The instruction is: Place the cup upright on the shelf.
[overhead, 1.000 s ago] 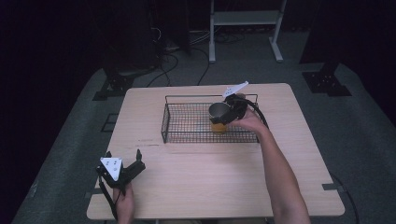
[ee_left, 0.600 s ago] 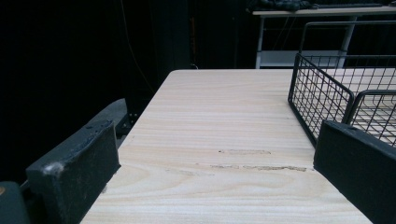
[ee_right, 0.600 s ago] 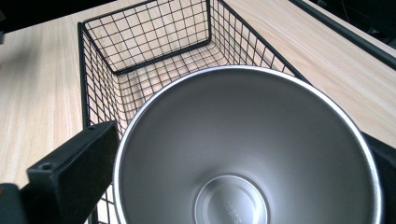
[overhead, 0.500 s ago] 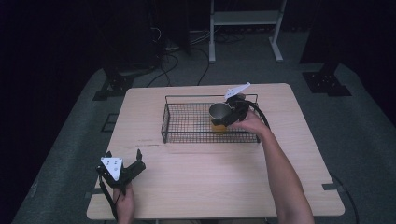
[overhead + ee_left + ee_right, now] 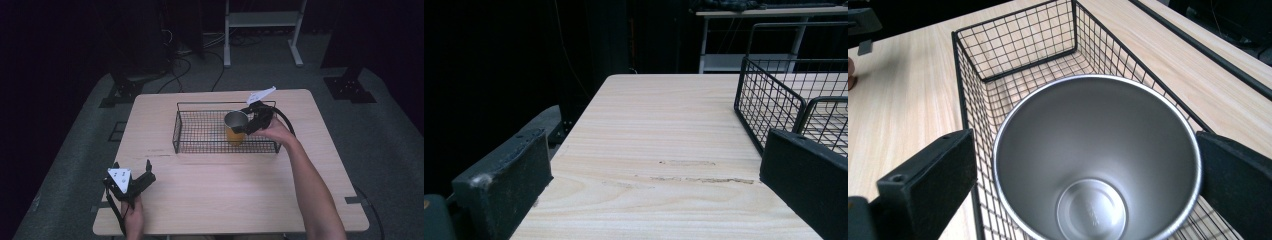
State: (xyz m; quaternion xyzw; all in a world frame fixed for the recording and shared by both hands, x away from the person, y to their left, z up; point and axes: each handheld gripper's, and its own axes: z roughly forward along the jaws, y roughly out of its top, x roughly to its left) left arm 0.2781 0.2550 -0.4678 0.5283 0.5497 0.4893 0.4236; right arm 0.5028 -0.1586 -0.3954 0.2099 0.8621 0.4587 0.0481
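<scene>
The right gripper (image 5: 248,125) straddles the cup (image 5: 235,127) in the basket (image 5: 176,134), jaws spread (1 gap visible); the left gripper (image 5: 131,181) idles released. Next: lift away.

Cup (image 5: 235,129): orange-yellow outer wall, bare silver metal inside and at the rim. Wire basket (image 5: 200,131): black, square-grid mesh. Table (image 5: 220,190): pale wood with fine lengthwise grain and a few dark scuff streaks. Left gripper (image 5: 131,183) and right gripper (image 5: 248,123): black, each topped by a light grey three-cornered plate. Floor: grey. Surroundings: black.
</scene>
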